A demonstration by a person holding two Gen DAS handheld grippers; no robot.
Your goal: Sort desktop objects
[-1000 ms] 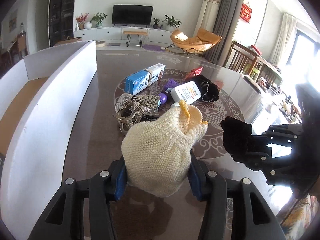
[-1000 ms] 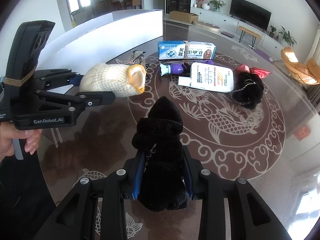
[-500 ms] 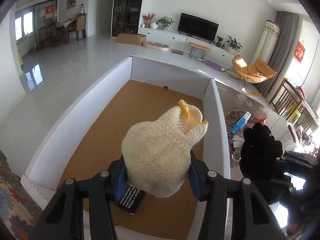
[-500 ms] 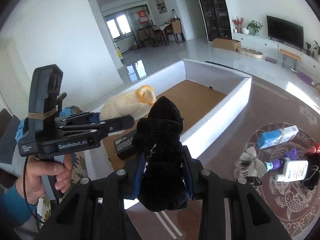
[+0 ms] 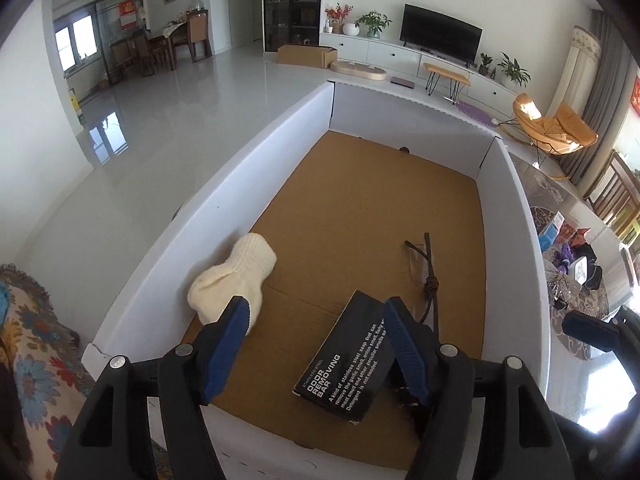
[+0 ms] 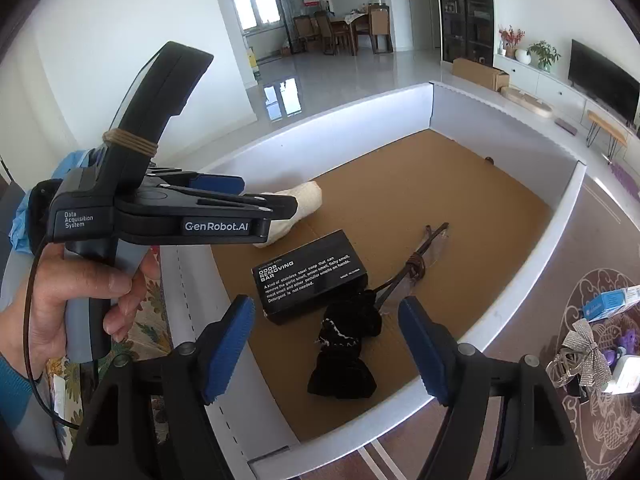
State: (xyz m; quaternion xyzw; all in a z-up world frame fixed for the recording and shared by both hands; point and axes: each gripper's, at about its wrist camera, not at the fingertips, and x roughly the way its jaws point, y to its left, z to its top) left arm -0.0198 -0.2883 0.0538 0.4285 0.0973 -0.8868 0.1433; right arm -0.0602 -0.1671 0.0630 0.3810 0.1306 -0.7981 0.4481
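A large white-walled box with a brown cardboard floor lies below both grippers. The cream knitted pouch lies on the floor against the left wall; it also shows in the right wrist view. The black velvet pouch lies on the floor near the front wall. My left gripper is open and empty above the box's near end. My right gripper is open and empty above the black pouch.
A black "Odor Removing Bar" box and a pair of glasses with a brown cord lie in the white box. Several items remain on the glass table at right, including a silver bow clip and a blue carton.
Both grippers have opened. The cream pouch dropped to the box floor by the left wall and the black pouch dropped near the front wall. A second ago both were over the table.
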